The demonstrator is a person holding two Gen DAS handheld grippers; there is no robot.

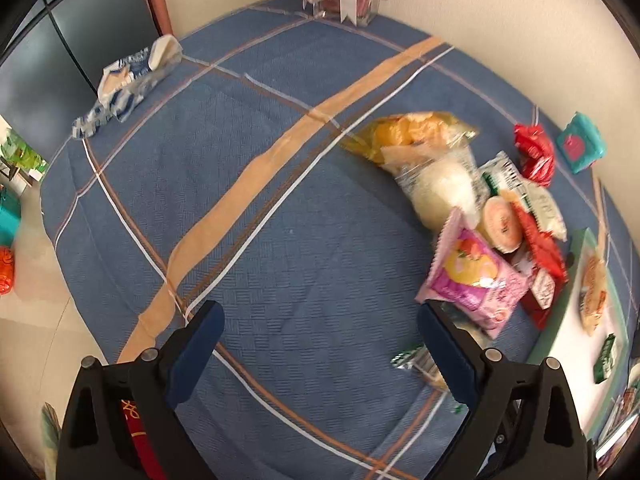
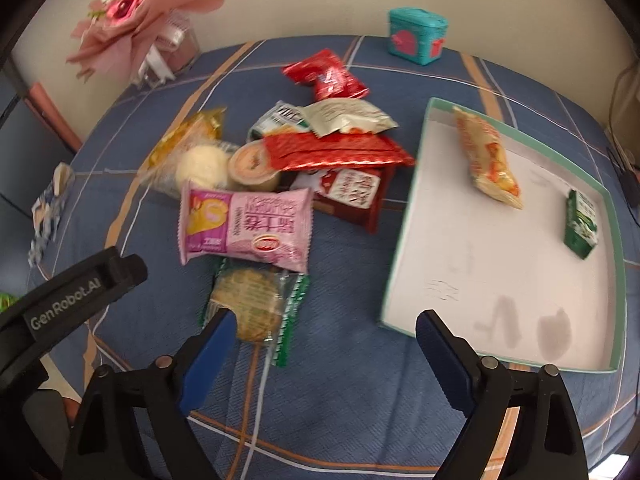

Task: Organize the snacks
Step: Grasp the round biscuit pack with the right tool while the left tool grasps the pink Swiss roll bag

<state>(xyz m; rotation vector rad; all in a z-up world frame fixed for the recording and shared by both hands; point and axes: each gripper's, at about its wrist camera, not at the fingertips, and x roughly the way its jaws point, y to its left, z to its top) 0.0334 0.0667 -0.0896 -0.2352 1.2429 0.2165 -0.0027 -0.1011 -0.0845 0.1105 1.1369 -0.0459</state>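
Item: snack pile on a desk (image 2: pixel 340 380) under a blue plaid cloth, with a shallow tray (image 2: pixel 404 216) to the pile's right in the right wrist view.

Tray contents: orange packet (image 2: pixel 486 156) lying aslant near the far rim; green carton (image 2: pixel 582 220) by the right wall. Remaining floor bare.

Pile, still loose on the cloth: pink packet (image 2: pixel 248 228) on top at the near edge; round biscuit (image 2: pixel 250 304) in clear wrap just below it, partly tucked under; red packets, a cup and a yellow bag behind.

Right tongs (image 2: pixel 324 332): released, jaws wide, nothing between them but cloth. Left finger (image 2: pixel 216 340) overlaps the biscuit's near edge in the picture; contact cannot be confirmed. The biscuit lies ahead and left of the gap; its wrap runs away from the camera, roughly along the fingers. The tray corner sits just ahead of the right finger.

Left tongs (image 1: pixel 320 336): released, empty, over bare cloth. The pink packet (image 1: pixel 476 284) lies just beyond its right finger; the pile stretches off to the right.

Judgement: right tongs sit nearer the biscuit, and a short shift leftward would centre it. The pink packet's overlap may drag on lifting.
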